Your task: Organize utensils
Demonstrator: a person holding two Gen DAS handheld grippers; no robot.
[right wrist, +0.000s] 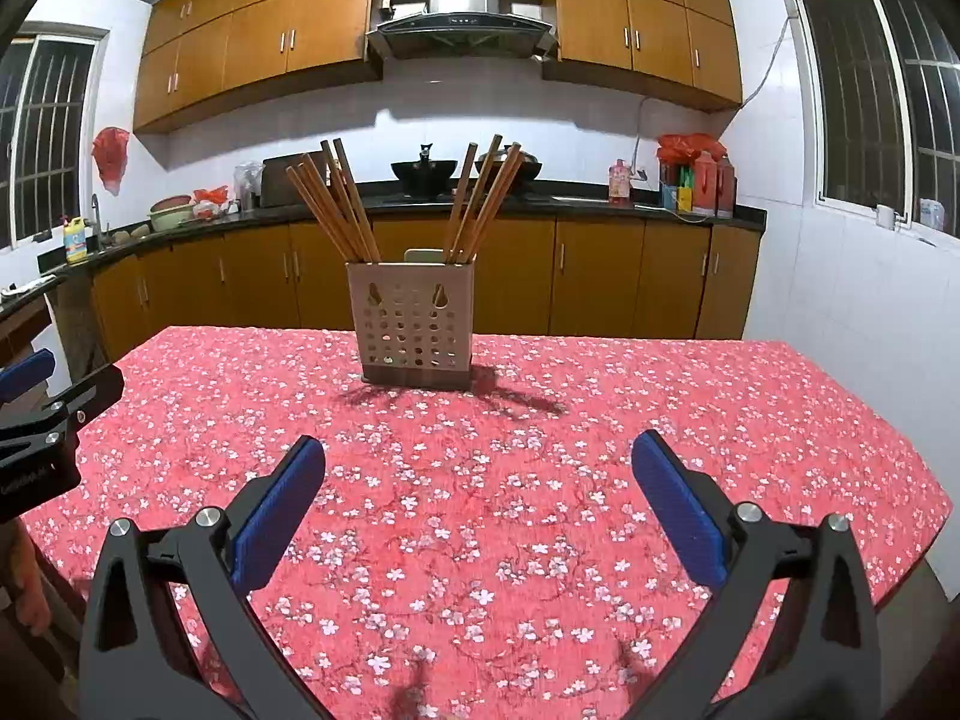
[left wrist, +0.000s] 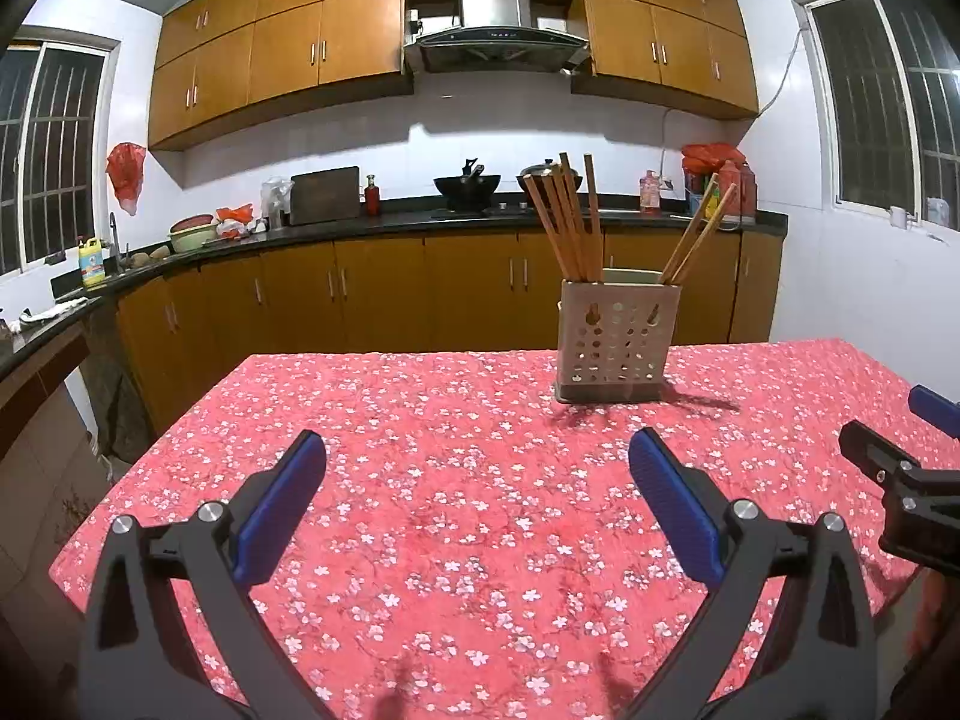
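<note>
Red floral table [right wrist: 540, 540] under both claws; perforated holder [right wrist: 416, 324] upright ahead of right claw [right wrist: 478, 483], ahead-right of left claw [left wrist: 478, 480], chopsticks [right wrist: 336, 204] in 2 bunches inside; both claws wide, empty.

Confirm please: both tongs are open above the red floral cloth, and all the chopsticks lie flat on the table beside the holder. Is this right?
Not quite. The chopsticks stand in the holder, in two bunches, as the right wrist view shows. Left tongs and right tongs are open above the cloth.
</note>
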